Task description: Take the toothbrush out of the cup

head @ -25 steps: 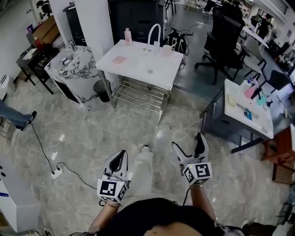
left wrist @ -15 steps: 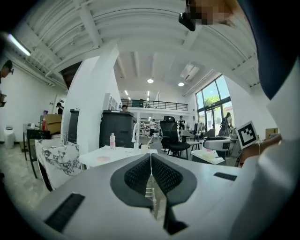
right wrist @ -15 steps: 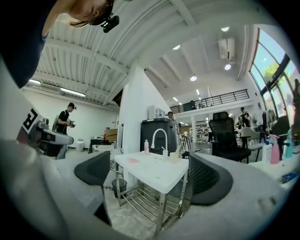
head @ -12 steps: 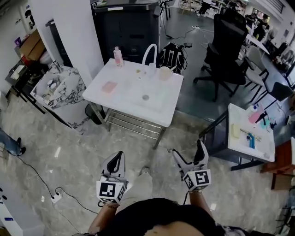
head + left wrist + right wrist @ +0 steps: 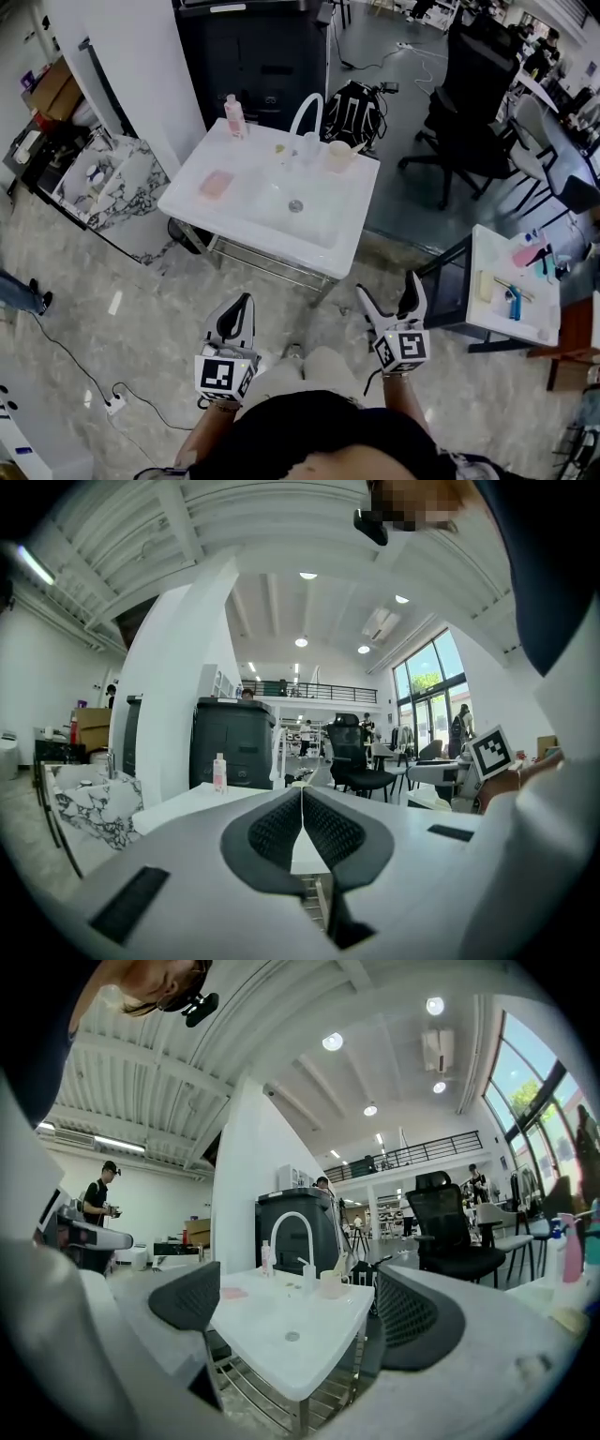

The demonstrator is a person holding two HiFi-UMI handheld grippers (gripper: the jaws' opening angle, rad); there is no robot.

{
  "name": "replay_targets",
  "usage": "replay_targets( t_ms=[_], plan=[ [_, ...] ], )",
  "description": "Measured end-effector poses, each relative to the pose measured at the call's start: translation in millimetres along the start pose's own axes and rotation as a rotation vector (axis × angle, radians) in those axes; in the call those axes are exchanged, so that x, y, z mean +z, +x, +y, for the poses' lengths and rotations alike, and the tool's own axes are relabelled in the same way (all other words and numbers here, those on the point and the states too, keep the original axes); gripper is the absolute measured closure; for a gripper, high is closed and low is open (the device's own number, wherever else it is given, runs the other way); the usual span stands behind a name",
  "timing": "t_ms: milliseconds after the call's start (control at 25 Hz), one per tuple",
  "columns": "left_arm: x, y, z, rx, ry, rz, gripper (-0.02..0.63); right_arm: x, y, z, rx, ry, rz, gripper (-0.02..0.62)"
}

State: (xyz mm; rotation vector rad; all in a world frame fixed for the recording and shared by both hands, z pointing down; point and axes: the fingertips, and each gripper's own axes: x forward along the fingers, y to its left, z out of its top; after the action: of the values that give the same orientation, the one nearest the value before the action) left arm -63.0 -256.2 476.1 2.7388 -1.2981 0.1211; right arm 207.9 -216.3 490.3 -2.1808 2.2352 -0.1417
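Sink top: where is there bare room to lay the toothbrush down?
On the sink, bare: the front strip between drain and near edge, and the right side before the cup. Crowded: the back edge, with bottle, faucet and cup.

The white tabletop (image 5: 323,234) with its moulded basin looks smooth and glossy, the wire rack (image 5: 260,1391) beneath it bare shiny metal, the grey marbled floor (image 5: 122,272) polished, the cream cup (image 5: 338,157) matt plastic.
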Motion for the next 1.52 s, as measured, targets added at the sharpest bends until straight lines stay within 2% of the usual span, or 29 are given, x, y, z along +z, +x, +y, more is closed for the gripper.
replay_targets(
  t_ms=[120,320,520,760,1120,1200,1360,1520],
  plan=[
    [-5.8,14.8,2.0,0.008,-0.013,0.02,0.601,0.3,15.6,-9.4,-0.005,0.022,0.001,0.082],
    [3.5,45.4,4.3,0.037,0.005,-0.004,0.601,0.8,54.7,-26.9,0.052,0.032,0.023,0.083],
    [15.3,74.1,13.8,0.104,-0.034,-0.024,0.601,1.3,112.9,-50.6,0.099,-0.008,0.054,0.083],
    [28.5,98.2,28.0,0.177,-0.031,-0.046,0.601,-5.1,202.9,-73.8,0.186,-0.071,0.103,0.083],
    [24.8,95.1,65.9,0.345,-0.06,-0.036,0.601,-44.8,331.8,-111.8,0.214,-0.167,0.227,0.084],
    [24.0,91.0,72.0,0.378,-0.061,-0.029,0.601,-56.7,358.7,-119.7,0.214,-0.126,0.268,0.084],
    [18.1,82.4,80.1,0.433,-0.079,-0.01,0.601,-73.8,400.7,-139.6,0.17,0.031,0.323,0.087],
    [9.5,73.7,83.9,0.468,-0.084,0.01,0.601,-80.3,429.5,-150.7,0.136,0.066,0.34,0.115]
  ],
)
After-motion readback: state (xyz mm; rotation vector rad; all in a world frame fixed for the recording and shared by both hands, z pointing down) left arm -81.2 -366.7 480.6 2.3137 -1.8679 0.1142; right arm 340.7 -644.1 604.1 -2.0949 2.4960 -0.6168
